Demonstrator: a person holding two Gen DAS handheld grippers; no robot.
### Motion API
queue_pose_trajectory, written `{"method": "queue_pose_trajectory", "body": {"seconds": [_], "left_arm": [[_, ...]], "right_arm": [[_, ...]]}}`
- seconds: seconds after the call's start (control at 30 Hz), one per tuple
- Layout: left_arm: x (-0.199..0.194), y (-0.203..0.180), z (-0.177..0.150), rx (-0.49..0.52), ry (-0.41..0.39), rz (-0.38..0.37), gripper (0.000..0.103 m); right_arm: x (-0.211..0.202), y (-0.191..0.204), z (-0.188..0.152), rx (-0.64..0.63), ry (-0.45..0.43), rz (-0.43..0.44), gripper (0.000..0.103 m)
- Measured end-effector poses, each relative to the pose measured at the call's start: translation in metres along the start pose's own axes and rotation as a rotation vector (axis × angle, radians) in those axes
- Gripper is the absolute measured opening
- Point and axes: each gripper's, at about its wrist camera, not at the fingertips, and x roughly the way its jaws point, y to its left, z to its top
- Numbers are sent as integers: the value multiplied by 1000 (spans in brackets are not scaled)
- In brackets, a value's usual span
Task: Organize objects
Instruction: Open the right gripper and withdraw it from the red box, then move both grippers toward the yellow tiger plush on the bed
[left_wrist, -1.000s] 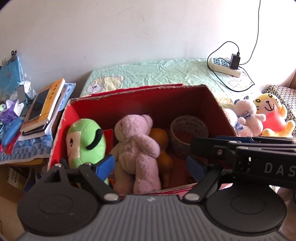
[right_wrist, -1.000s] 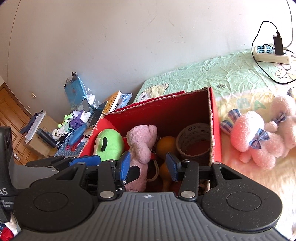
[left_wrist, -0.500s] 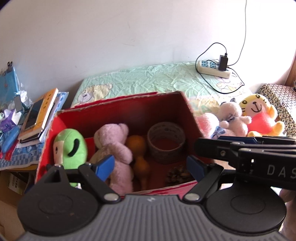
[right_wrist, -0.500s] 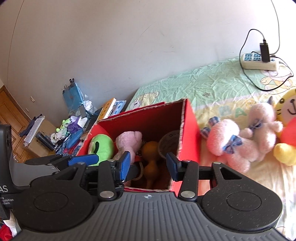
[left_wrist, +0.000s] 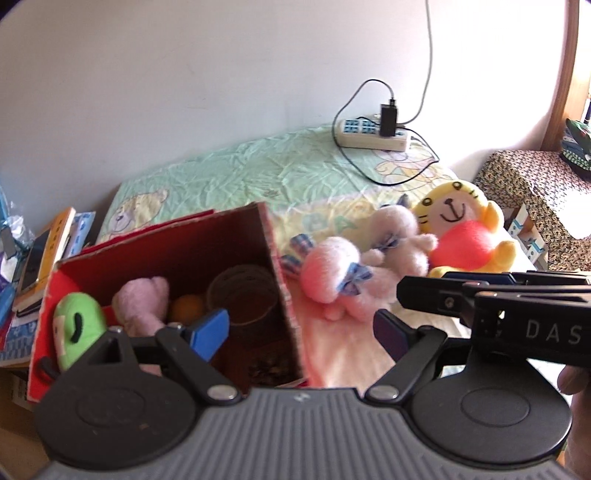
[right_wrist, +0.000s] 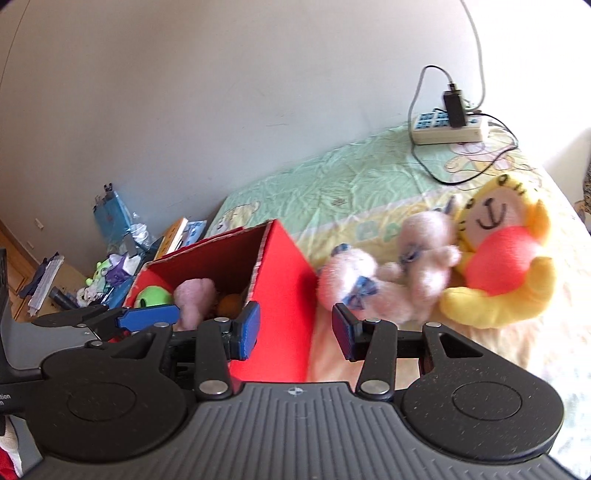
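Bedsheet (left_wrist: 258, 173) holds red box (right_wrist: 284, 295) beside plush toys (right_wrist: 424, 258); both grippers' fingers (left_wrist: 210, 332) gape, gripping nothing.

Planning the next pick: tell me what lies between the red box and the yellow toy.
Two pink plush toys, side by side on the bed, between box and yellow toy; both views show it.

A red box (left_wrist: 284, 295), a pink bear (left_wrist: 332, 273), a yellow tiger (left_wrist: 465, 225), a green sheet (left_wrist: 258, 173).

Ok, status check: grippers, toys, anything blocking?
Left gripper and right gripper open, empty. Pink plush, pale plush, yellow plush on bed outside red box. Nothing blocking.
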Motion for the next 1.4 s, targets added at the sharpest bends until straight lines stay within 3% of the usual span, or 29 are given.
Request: {"method": "queue_pose_trajectory", "body": {"seconds": [0.7, 1.3, 1.4], "left_arm": [[57, -115, 6, 57, 126, -53, 88], [92, -158, 17, 64, 213, -133, 84], [98, -159, 25, 51, 226, -194, 81]], "right_arm": [[-40, -107, -7, 89, 70, -171, 47], [-43, -164, 0, 177, 125, -210, 47], [-44, -175, 6, 216, 126, -213, 47]]}}
